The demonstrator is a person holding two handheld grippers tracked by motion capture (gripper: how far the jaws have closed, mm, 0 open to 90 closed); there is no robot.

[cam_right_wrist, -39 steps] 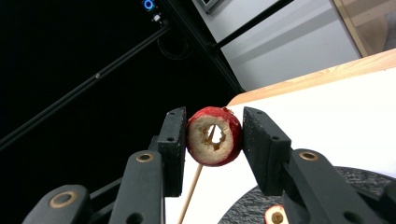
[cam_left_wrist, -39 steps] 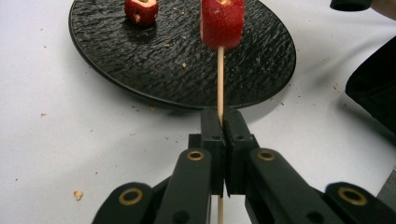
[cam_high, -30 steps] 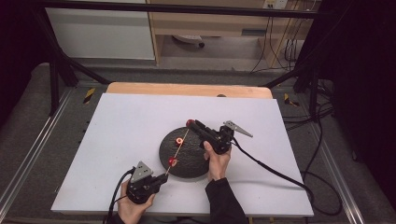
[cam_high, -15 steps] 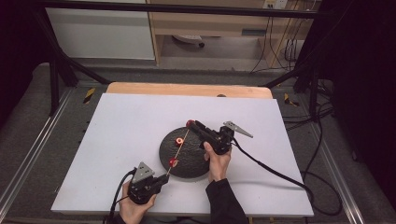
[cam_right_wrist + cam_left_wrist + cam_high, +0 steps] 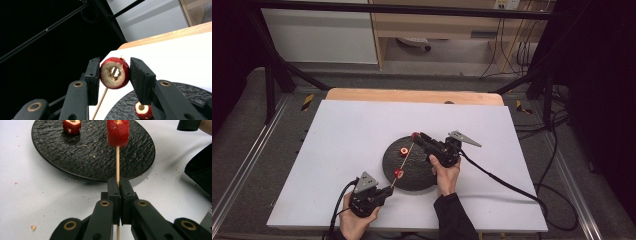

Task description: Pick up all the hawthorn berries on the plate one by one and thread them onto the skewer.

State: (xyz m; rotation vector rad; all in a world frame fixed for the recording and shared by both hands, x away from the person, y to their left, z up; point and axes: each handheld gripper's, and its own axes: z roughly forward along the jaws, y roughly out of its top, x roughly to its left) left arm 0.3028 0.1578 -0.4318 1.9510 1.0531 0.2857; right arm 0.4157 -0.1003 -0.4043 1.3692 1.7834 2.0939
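You had two grippers at work, one wooden skewer, one black plate and three red cored fruit pieces.

Nearest you, at the lower left of the high view, your left gripper (image 5: 384,192) sat just off the near rim of the plate (image 5: 422,177). Its jaws were pressed together on the butt end of the skewer (image 5: 117,162) — in the left gripper view the thin pale stick rose straight up from between the black pads (image 5: 113,192), toward the top of the frame.

A little way up the stick was the first fruit piece (image 5: 118,132), already threaded: bright red skin, speckled, with a pale cored hole at its top. To its left in that view a second fruit piece (image 5: 71,126) lay loose on the plate's dark rippled surface, touching neither gripper.

Farther off, just right of centre in the high view, your right gripper (image 5: 417,137) held the third fruit piece (image 5: 115,73) over the far edge of the plate. Its jaws stood part-way apart, a pad (image 5: 93,75) clamped on each side of the fruit. In the right gripper view the cut face was toward the camera — a pale ring of flesh inside red skin — and the skewer's tip showed in the cored hole, the stick running down to the lower left behind the piece.
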